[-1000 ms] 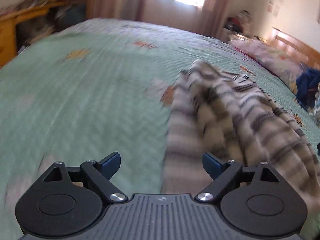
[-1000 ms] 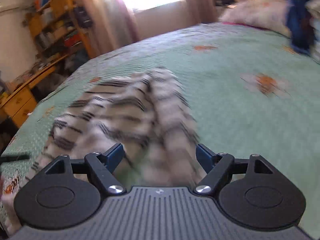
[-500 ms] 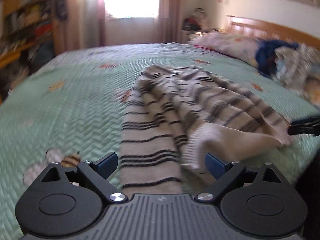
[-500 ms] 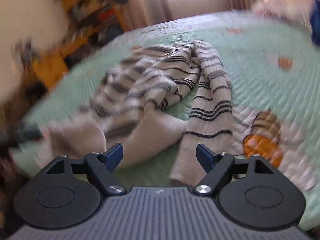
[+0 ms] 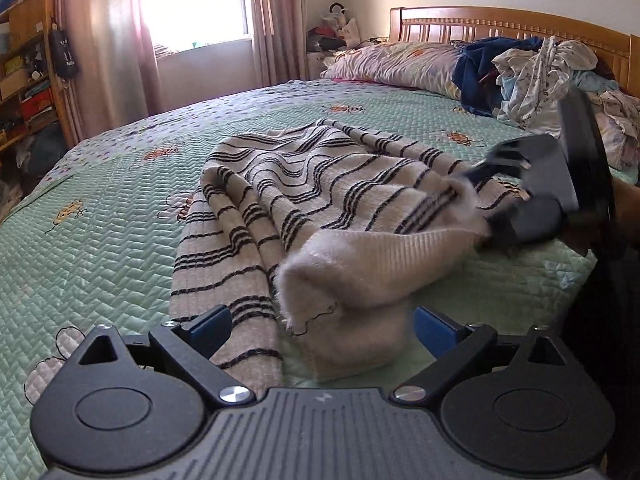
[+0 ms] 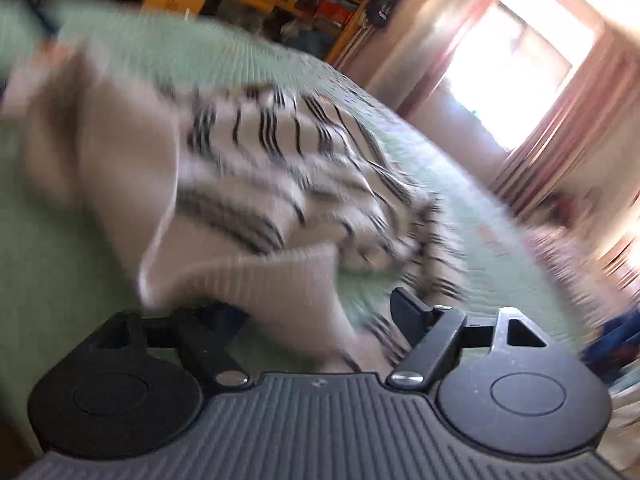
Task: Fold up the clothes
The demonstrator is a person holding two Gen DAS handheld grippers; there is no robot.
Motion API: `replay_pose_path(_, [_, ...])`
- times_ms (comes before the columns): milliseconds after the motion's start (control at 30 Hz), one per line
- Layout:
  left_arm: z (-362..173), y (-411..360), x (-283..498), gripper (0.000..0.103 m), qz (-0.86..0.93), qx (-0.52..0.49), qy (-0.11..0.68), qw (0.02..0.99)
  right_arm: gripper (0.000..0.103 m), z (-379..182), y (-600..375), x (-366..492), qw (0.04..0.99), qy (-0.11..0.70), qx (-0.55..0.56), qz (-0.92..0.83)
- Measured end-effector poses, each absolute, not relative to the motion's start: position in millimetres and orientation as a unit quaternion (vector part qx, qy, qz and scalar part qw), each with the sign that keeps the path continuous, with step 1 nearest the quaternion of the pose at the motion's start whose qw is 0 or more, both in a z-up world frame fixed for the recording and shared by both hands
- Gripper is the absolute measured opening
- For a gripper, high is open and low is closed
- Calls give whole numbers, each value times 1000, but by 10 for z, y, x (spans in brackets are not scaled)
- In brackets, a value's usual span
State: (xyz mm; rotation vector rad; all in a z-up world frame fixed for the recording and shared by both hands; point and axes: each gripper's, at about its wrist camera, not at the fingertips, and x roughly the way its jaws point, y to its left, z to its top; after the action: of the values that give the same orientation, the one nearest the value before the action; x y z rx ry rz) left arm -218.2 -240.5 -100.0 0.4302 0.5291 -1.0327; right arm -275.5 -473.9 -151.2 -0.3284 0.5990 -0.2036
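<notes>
1. Compared with a second ago, the left wrist view has gone from a blurred sweep of the bed to a sharp look at the striped sweater (image 5: 304,200), which lies rumpled in the middle of the green quilted bedspread (image 5: 100,216), with its plain ribbed hem bunched toward the camera.
2. The left gripper (image 5: 320,326) has been opening further and its blue-padded fingers (image 5: 210,326) are spread wide. The hem's folded corner sits between them, but neither pad presses on it.
3. The right gripper (image 5: 476,184), out of the left view a second ago, now appears at the right edge, blurred, at the sweater's far hem corner.
4. In its own view the right gripper (image 6: 316,312) is rolled over, so the room tilts steeply; a second ago it was nearly level. Its jaws have just been closing, and ribbed hem cloth (image 6: 272,280) lies between them. The blur and the cloth over the left finger keep me from telling whether the pads pinch it.
5. Around: a pile of loose clothes (image 5: 532,76) and a pillow (image 5: 400,64) lie against the wooden headboard (image 5: 500,26), well apart from the sweater. Pink curtains (image 5: 108,40) frame a bright window (image 5: 200,0), with a cluttered shelf (image 5: 24,60) at the left.
6. Nothing lies on the bedspread between the left gripper and the sweater.
</notes>
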Motion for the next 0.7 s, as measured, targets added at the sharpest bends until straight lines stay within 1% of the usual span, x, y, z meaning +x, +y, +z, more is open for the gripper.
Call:
replay_pose_path(33, [-1000,-2424,-2189,99,-483,203,246,815,17,-1370,-4785,-2707,949,278,-111,-97])
replay_pose_path(100, [-1002,-2453,-2196,100,-479,205,243,818,17,-1078,-4831,-2656,968,232,-30,-92])
replay_pose_path(133, [-1010,-2461,-2189,100,-477,204,244,820,18,-939,-4786,-2672,975,201,-18,-91])
replay_pose_path(167, [-1019,-2463,-2176,100,-475,201,247,820,25,-848,-4725,-2671,979,184,-21,-88])
replay_pose_path(200, [-1028,-2464,-2164,100,-474,199,251,820,35,-842,-4681,-2637,977,195,-33,-79])
replay_pose_path(233, [-1037,-2462,-2153,100,-472,195,255,821,67,-874,-4649,-2587,973,218,-46,-67])
replay_pose_path(267, [-1043,-2452,-2146,100,-471,191,258,822,79,-938,-4647,-2545,965,247,-58,-60])
replay_pose_path(367, [-1060,-2411,-2134,100,-472,175,266,822,79,-1156,-4746,-2653,956,273,-71,-82])
replay_pose_path(500, [-1100,-2431,-2099,100,-478,161,279,817,79,-1314,-4804,-2860,951,292,-89,-55])
replay_pose_path(700, [-1132,-2510,-2130,100,-478,171,283,813,79,-1309,-4869,-2965,933,284,-218,11])
